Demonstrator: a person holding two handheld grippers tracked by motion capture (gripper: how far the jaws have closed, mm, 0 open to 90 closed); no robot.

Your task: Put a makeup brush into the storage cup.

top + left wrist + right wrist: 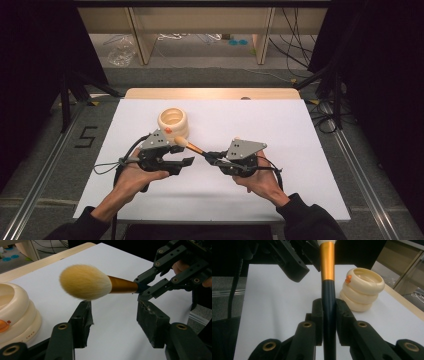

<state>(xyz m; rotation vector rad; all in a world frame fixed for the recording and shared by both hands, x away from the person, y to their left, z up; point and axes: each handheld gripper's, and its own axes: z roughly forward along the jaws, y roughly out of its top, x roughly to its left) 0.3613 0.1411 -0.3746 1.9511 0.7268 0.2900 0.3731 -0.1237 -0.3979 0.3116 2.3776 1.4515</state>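
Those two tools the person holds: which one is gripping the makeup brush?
The right tool: its jaws clamp the makeup brush handle. The left tool stands open beneath the bristles.

A white table with a wooden edge stands on a grey floor. Dark curtains hang on both sides. Behind it are a wooden shelf and loose cables.
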